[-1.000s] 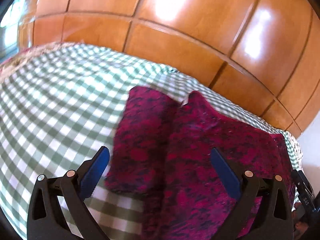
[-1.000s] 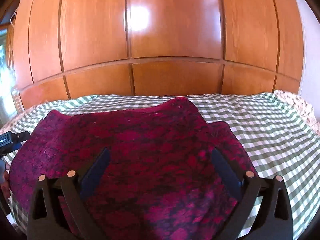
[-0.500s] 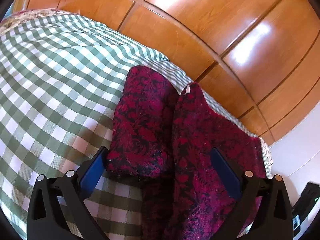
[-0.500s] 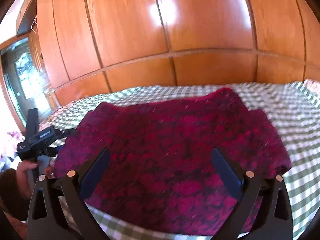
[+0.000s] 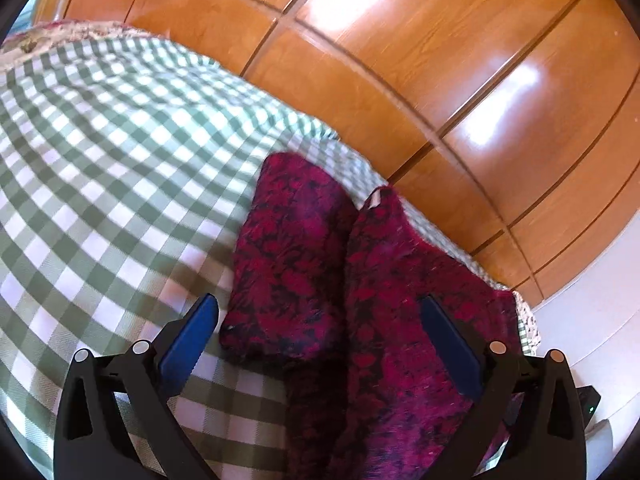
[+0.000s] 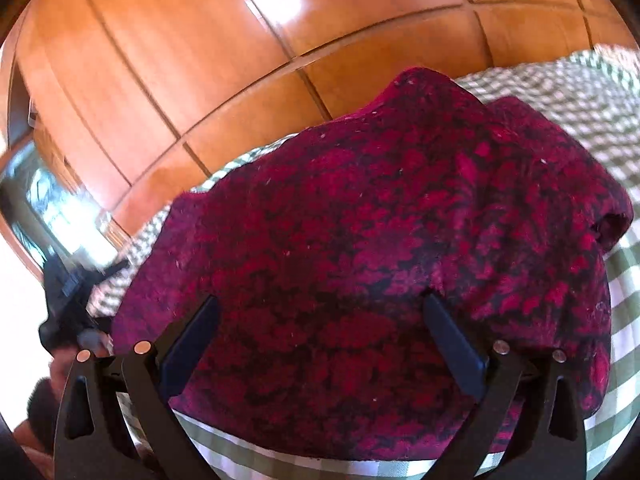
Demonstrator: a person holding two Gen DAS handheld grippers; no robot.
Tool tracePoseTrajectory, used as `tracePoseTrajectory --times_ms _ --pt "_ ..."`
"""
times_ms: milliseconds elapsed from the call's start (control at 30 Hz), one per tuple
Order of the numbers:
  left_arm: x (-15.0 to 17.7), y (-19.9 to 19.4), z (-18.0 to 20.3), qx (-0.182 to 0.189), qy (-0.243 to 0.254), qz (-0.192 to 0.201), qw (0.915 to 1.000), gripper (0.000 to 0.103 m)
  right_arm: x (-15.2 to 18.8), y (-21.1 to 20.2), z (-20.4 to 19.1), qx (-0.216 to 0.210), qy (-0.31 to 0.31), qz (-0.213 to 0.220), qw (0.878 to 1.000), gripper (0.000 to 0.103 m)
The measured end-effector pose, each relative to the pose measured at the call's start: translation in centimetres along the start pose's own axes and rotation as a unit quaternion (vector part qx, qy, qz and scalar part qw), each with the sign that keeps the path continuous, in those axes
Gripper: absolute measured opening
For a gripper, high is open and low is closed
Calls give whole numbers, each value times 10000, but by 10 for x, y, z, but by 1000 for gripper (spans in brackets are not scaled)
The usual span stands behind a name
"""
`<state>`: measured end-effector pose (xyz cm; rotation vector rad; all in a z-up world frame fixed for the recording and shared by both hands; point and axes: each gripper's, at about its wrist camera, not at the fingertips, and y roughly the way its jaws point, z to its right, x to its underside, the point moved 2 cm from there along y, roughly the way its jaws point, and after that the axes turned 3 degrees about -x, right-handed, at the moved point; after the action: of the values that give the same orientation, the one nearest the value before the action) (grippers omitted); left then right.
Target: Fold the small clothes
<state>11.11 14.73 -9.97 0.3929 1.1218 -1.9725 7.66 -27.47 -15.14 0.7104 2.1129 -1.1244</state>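
left gripper (image 5: 318, 314) jaws spread wide, nothing held, above the sleeve edge of the magenta-and-black sweater (image 5: 384, 300). right gripper (image 6: 320, 316) also wide open and empty, over the sweater's body (image 6: 380, 240). sweater lies on the green checked cloth (image 5: 100, 168), near the wooden panels (image 5: 400, 60); bare cloth beyond the sleeve.

— Bright daylight, strong glare patches on the panels (image 5: 400, 60). Heavy fisheye bending, dark corners in both views.

— Right view smeared by motion: cloth (image 6: 592, 92) checks blurred, far left blown out to white. Left view sharper, slightly soft on the checks at left.

— Deep shadow under the sweater (image 5: 312, 392) fold, and between the right gripper (image 6: 320, 332) fingers.
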Motion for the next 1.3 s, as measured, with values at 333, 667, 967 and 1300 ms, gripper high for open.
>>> tracePoseTrajectory --times_ms 333,667,967,1300 --pt "2 1 10 47 412 -163 9990 100 -10 -12 -20 443 -385 -101 9982 29" --pt "7 15 -11 134 -26 -482 9987 100 4 -2 -32 124 -523 -645 9965 7" --pt "10 32 -2 243 213 -712 9969 95 13 15 -4 -56 72 -660 9978 3" --pt "6 48 4 58 473 -1031 9935 60 18 8 -8 -75 112 -561 9983 6"
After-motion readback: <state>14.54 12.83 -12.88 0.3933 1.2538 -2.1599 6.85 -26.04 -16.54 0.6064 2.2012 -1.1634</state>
